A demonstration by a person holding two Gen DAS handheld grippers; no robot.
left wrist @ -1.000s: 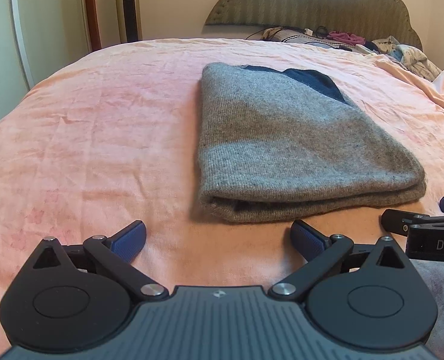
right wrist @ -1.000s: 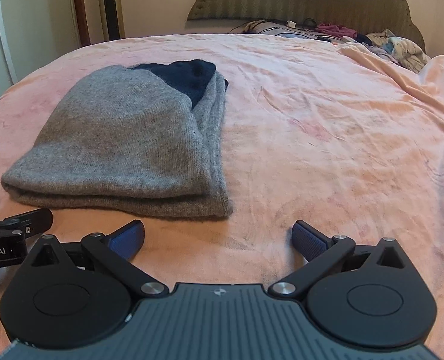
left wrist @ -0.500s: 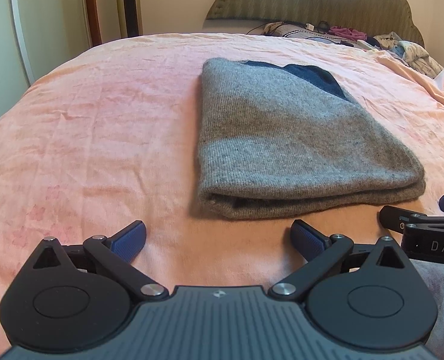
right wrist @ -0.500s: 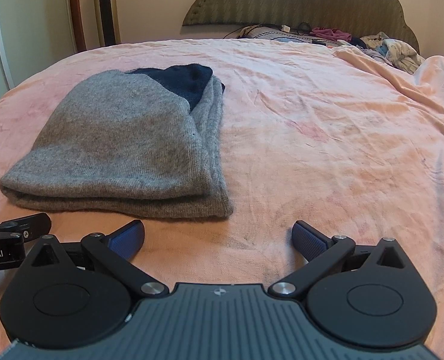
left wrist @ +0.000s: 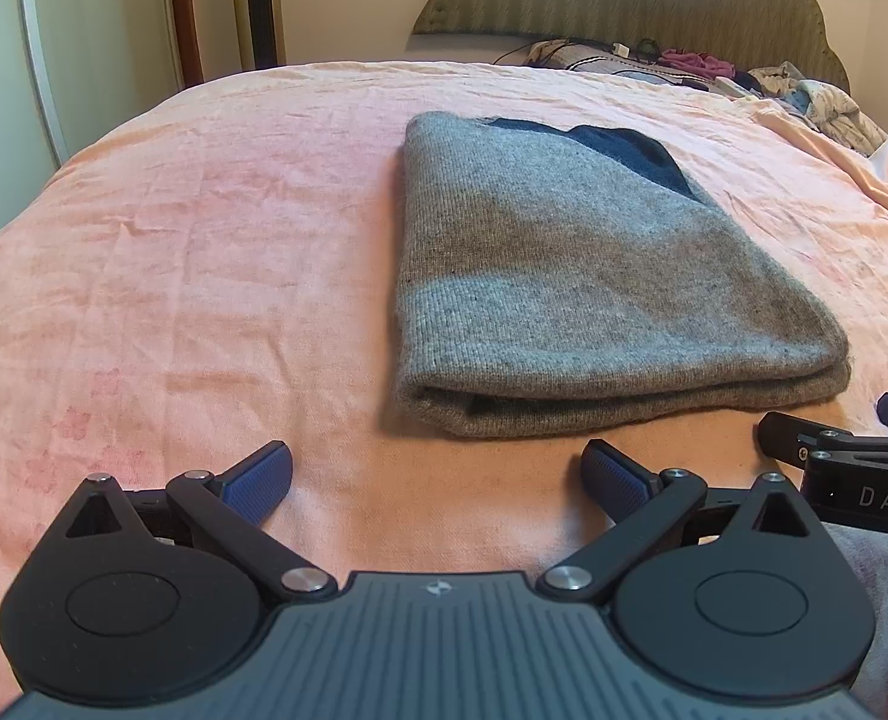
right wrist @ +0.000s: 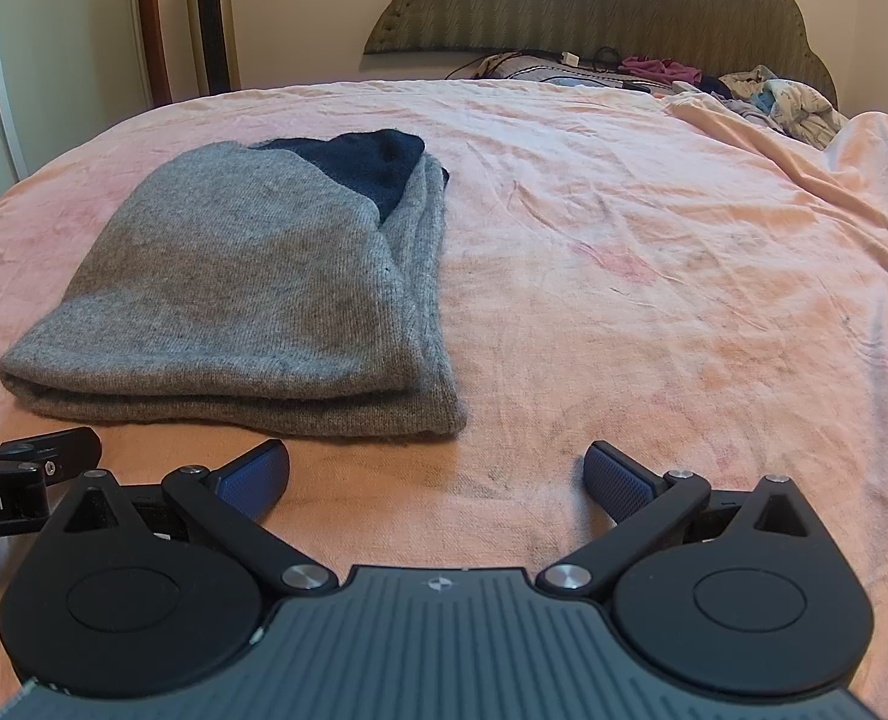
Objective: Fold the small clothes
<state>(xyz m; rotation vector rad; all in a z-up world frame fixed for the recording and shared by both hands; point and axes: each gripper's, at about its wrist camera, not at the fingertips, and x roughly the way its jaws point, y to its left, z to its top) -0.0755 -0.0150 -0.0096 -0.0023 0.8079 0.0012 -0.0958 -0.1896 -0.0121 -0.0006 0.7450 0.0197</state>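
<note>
**Left wrist view: folded gray sweater lies on the pink bed, both claws spread wide and empty**

From the left wrist camera, going left to right: a pale wall and a door frame stand at the far left, then the wrinkled pink bedspread fills most of the scene. Right of centre lies the gray sweater, folded into a thick flat stack with its rounded fold toward the near side and a dark blue patch showing at its far right corner. The left gripper sits near the camera, its jaws set wide apart with nothing between them, clear of the sweater's near edge. At the right edge, part of the other tool pokes in.

From the right wrist camera the sweater lies to the left, resting flat on the bedspread. The right gripper also has its jaws wide apart and holds nothing; its left blue pad is just short of the sweater's near right corner, not touching it. Far right, by the padded headboard, a heap of loose clothes lies on the bed.
</note>
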